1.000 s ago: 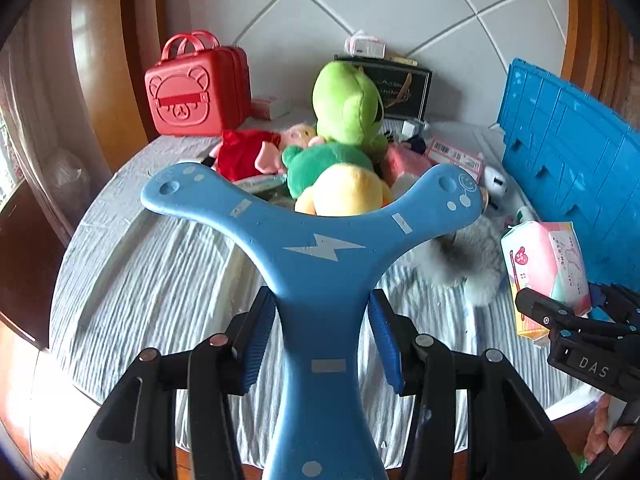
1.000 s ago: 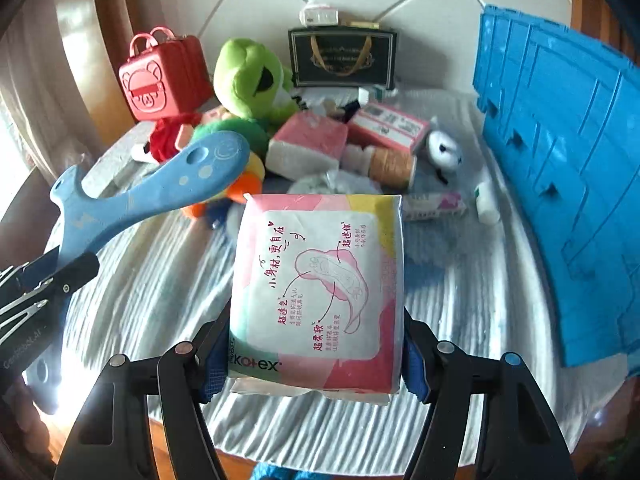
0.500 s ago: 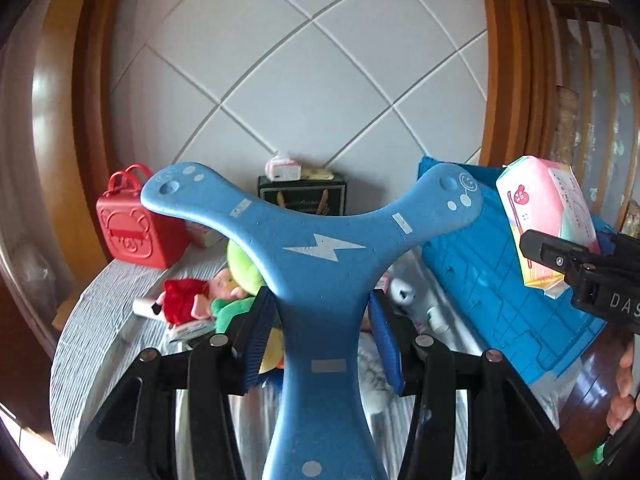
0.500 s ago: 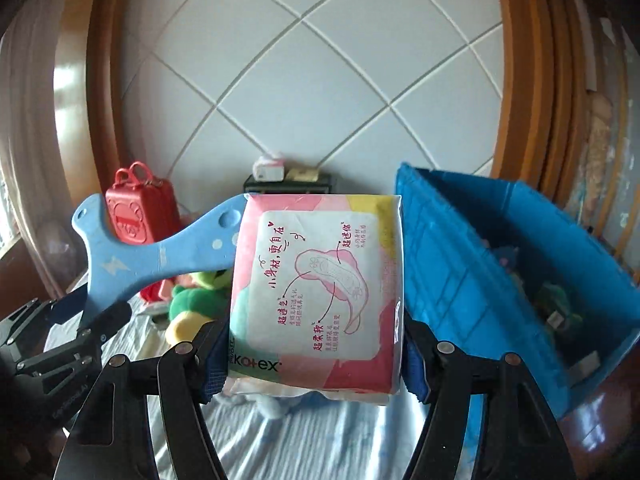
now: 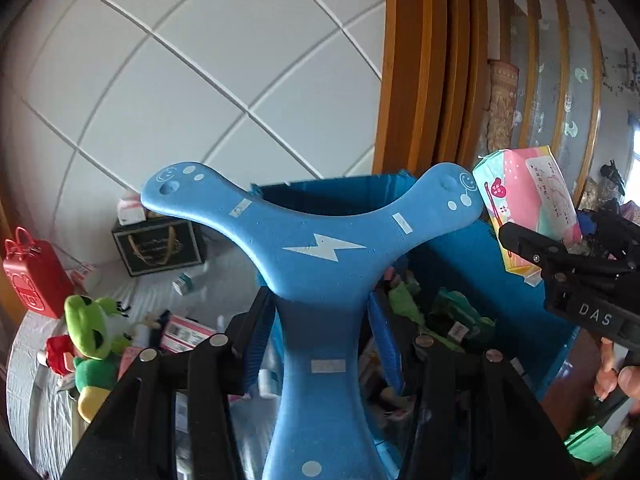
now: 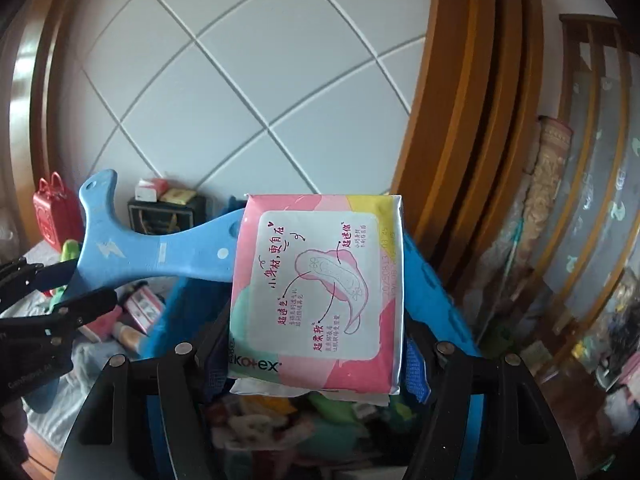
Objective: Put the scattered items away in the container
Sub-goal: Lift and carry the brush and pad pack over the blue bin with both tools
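- Left tool point(image 5: 322, 340) pinched boomerang point(image 5: 316, 248); right tool point(image 6: 316, 354) pinched pad pack point(image 6: 320, 292).
- Both carried above bin point(image 5: 472, 248), mid-transfer.
- Next: lower inside, then spread both tools.

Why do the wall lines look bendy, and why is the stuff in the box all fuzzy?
Both wrist views: fisheye lenses curve the straight tile lines and darken the corners. Right wrist view: the pink pack is sharp, but the blue bin contents below it are blurred. Left wrist view: the blue boomerang toy looks crisp; the window at the right edge glares.

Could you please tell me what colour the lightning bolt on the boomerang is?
White, on the blue boomerang; clearest in the left wrist view.
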`<move>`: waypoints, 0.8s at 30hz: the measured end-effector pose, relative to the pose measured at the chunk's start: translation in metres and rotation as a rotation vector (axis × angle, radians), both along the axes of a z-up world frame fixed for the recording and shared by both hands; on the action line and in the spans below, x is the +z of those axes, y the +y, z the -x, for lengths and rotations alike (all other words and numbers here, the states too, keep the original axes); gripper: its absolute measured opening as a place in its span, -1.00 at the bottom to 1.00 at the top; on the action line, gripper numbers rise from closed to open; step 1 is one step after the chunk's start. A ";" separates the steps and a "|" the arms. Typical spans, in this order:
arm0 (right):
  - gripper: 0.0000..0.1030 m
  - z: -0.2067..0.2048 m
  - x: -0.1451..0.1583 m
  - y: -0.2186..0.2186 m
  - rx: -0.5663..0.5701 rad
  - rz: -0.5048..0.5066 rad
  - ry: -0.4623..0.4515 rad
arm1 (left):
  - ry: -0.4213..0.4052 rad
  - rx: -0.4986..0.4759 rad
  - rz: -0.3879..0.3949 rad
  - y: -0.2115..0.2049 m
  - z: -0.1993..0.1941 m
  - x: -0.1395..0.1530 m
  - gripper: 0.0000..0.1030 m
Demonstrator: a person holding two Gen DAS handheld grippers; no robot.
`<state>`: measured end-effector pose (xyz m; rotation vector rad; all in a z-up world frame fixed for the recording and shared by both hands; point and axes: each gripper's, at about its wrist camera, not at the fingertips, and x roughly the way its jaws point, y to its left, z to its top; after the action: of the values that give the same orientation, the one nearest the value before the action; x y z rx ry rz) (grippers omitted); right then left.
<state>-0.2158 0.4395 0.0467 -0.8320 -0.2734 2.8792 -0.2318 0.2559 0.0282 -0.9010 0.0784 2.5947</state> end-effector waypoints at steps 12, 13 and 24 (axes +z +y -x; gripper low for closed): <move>0.34 0.082 -0.117 0.125 0.069 -0.020 -0.422 | -0.390 0.012 0.279 0.149 0.073 -0.095 -0.08; 0.34 0.084 -0.124 0.128 0.079 -0.017 -0.447 | -0.411 0.007 0.286 0.153 0.075 -0.101 -0.08; 0.35 0.099 -0.164 0.139 0.138 0.025 -0.645 | -0.582 0.005 0.333 0.165 0.088 -0.150 -0.05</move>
<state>-0.3146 0.5784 -0.1175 -1.7924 -0.3652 2.6384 -0.3203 0.4212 -0.1217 -1.7354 0.3502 2.2518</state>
